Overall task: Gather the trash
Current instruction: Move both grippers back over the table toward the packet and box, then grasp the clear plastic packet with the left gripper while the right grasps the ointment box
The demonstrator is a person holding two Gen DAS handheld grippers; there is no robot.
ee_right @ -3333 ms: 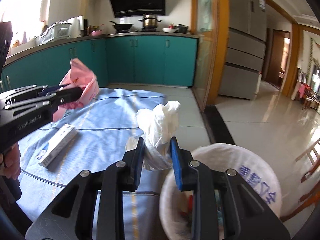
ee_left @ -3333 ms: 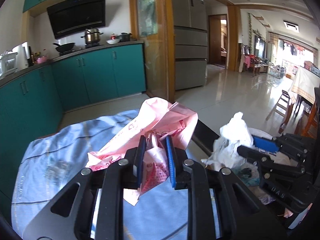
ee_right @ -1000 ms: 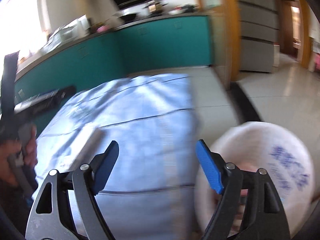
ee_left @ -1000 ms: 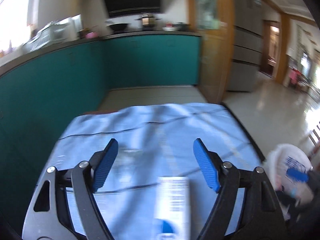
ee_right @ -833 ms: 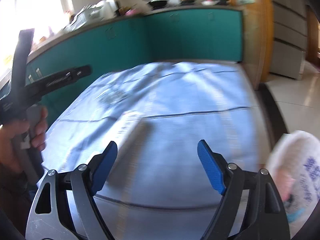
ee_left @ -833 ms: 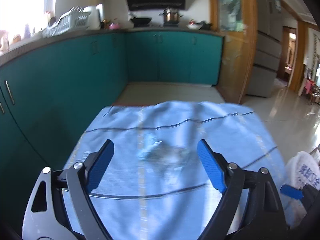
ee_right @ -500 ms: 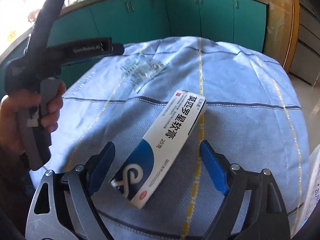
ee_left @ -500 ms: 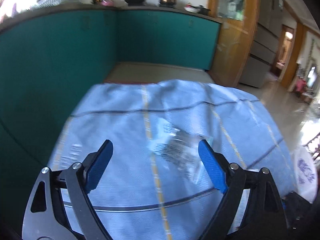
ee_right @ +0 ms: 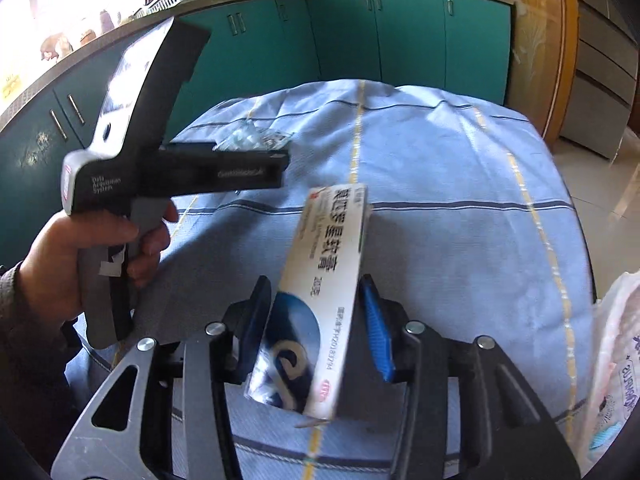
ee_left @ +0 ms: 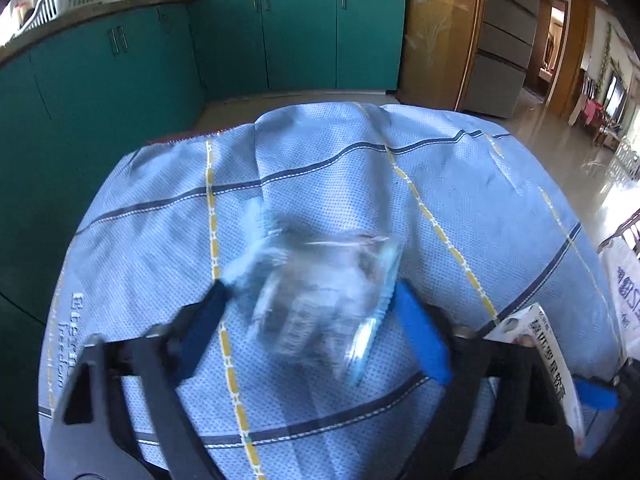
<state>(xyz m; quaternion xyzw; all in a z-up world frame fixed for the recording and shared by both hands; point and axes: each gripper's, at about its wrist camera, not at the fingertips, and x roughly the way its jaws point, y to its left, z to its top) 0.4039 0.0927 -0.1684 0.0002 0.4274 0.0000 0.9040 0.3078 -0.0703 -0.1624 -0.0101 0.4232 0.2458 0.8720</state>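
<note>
A: Mid-pickup, two pieces of trash at once, both on the blue cloth (ee_right: 460,184) over the worktop. Still to go, by the look of it: the lift and the carry to the white bin bag (ee_right: 612,360) at the cloth's right edge.

B: Right gripper (ee_right: 316,320)?

A: Jaws just closing, now narrowed onto the medicine box (ee_right: 320,300). Left pad against the box's side; right pad close beside it, contact not certain. Box tilted, near end between the pads, far end pointing up the cloth.

B: Left gripper (ee_left: 312,316)?

A: Closing too, yet wide apart. Clear plastic wrapper (ee_left: 320,296) between the pads at mid-cloth, blurred; left tip at its edge, no squeeze visible.

B: Next move?

A: Probably a firmer pinch on the wrapper before lifting: thin, slippery, likely to slide out. For the box, a squarer hold, then a swing right to the bag, clear of the other gripper.
</note>
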